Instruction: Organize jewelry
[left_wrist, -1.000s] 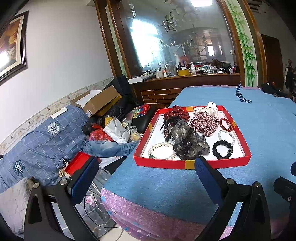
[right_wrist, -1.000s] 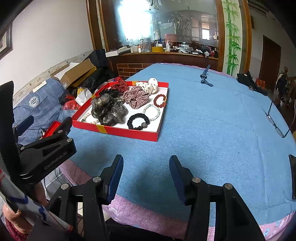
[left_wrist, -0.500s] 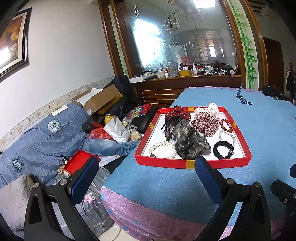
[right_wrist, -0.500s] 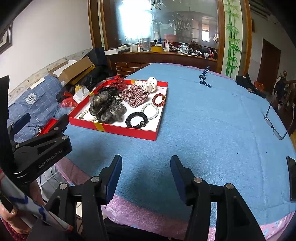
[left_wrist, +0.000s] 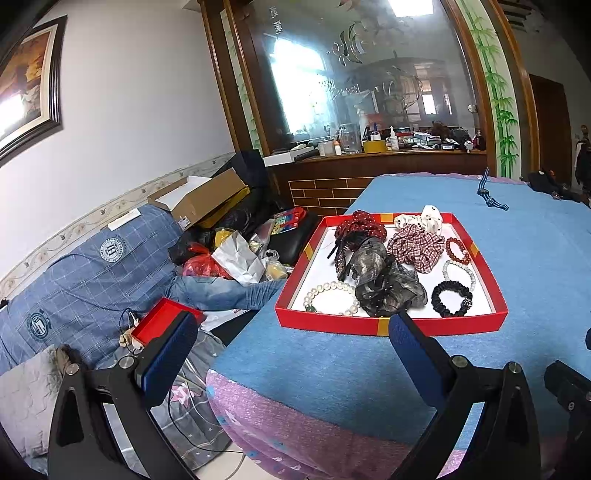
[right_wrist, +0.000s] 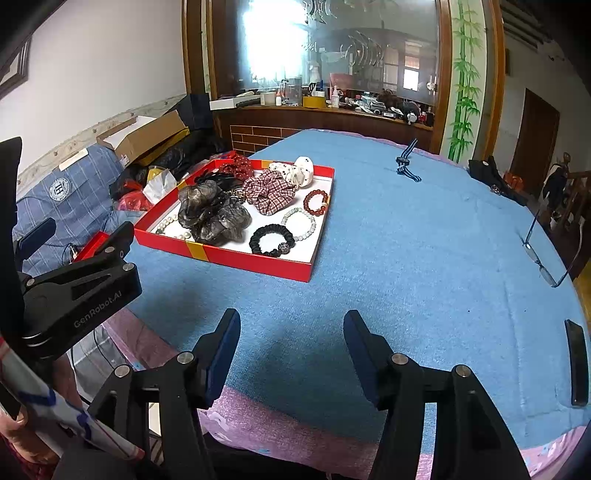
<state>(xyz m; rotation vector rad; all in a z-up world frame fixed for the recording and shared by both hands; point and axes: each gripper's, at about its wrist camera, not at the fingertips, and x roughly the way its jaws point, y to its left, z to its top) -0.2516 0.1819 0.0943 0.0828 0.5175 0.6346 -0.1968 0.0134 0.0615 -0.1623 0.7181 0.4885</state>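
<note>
A red tray (left_wrist: 391, 326) (right_wrist: 236, 256) with a white floor sits on the blue tablecloth near the table's left edge. It holds a pearl bracelet (left_wrist: 330, 297), a grey gauze scrunchie (left_wrist: 388, 280) (right_wrist: 212, 214), a plaid scrunchie (left_wrist: 415, 245) (right_wrist: 271, 192), a black hair tie (left_wrist: 451, 298) (right_wrist: 271, 240), a pale bead bracelet (right_wrist: 299, 223) and a red bead bracelet (right_wrist: 316, 202). My left gripper (left_wrist: 291, 332) is open and empty, short of the tray's near corner. My right gripper (right_wrist: 291, 334) is open and empty over bare cloth in front of the tray.
Glasses (right_wrist: 550, 254) lie at the table's right edge and a dark phone (right_wrist: 576, 365) lies nearer. A blue striped strap (right_wrist: 406, 162) lies at the far side. Left of the table stand a blue sofa (left_wrist: 85, 269), boxes and bags.
Both grippers have risen and edged slightly toward the tray. Nothing in the tray has moved.
</note>
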